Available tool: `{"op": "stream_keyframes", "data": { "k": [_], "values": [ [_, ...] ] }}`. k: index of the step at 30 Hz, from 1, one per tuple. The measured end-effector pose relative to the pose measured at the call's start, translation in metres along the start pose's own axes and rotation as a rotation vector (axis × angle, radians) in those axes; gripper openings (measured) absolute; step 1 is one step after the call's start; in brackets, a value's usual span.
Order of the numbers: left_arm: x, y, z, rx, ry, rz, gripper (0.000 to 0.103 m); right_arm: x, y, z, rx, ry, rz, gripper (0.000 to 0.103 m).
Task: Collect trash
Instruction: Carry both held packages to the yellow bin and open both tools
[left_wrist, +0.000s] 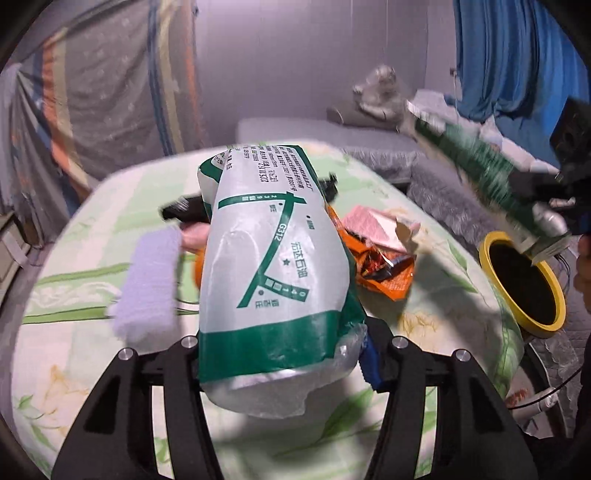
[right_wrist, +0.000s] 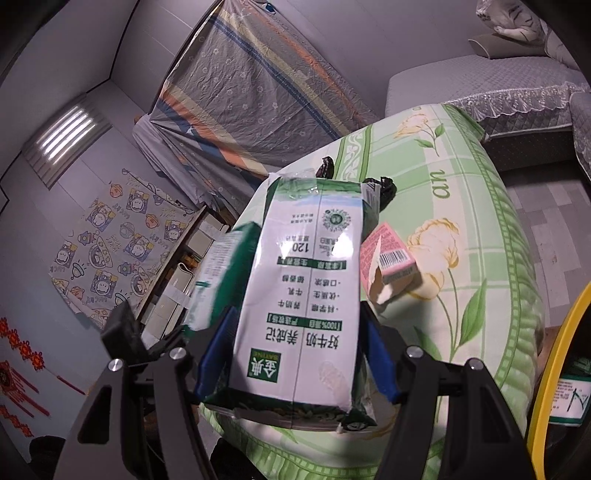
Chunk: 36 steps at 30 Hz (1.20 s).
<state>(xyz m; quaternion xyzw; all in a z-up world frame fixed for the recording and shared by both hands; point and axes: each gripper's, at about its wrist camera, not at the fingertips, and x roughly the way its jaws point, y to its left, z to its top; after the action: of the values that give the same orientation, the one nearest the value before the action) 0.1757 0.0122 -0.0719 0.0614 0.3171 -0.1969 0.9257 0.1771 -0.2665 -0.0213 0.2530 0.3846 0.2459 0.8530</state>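
**A:** Your left gripper (left_wrist: 280, 354) has its jaws pinching the white-and-green plastic wrapper (left_wrist: 273, 266) at its lower end, and it hangs clear above the table (left_wrist: 92, 229). Your right gripper (right_wrist: 295, 350) is clamped across the milk-powder bag (right_wrist: 303, 295), blue pads on both flanks. Both bits of trash are up off the flowered cloth.

**B:** So what do you want from me now?

**A:** Carry them to the yellow-rimmed bin (left_wrist: 524, 284), which stands just beside the table's right edge. I'd judge the right-hand bag goes first; in the left view its tip hangs just at the rim. Hold each item well over the dark opening before you let the jaws spread, because both wrappers are light and floppy and could catch on the rim.

**B:** Anything in my way?

**A:** The orange snack packet (left_wrist: 384, 273) and pink carton (right_wrist: 388, 254) lie between you and the bin, so pass above them. The air over the table looks open. Mind the two grippers crowding one another at the opening.
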Motion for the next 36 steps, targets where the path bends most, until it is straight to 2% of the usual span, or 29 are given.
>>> {"op": "stream_keyframes", "data": {
  "k": [6,14,26,30,36],
  "values": [
    [-0.029,0.002,-0.001,-0.017,-0.081,0.042,0.053,-0.006,-0.008,-0.016,0.046,-0.005,-0.001,0.062],
    [-0.033,-0.015,0.018,0.018,-0.135,-0.034,0.054,-0.048,-0.034,-0.023,0.107,-0.093,-0.06,0.062],
    [0.009,-0.118,0.064,0.165,-0.159,-0.266,0.054,-0.156,-0.095,-0.037,0.214,-0.315,-0.249,0.062],
    [0.026,-0.155,0.069,0.222,-0.15,-0.344,0.054,-0.177,-0.114,-0.049,0.254,-0.354,-0.329,0.062],
    [0.061,-0.216,0.07,0.29,-0.089,-0.46,0.054,-0.192,-0.149,-0.073,0.331,-0.375,-0.404,0.062]
  ]
}}
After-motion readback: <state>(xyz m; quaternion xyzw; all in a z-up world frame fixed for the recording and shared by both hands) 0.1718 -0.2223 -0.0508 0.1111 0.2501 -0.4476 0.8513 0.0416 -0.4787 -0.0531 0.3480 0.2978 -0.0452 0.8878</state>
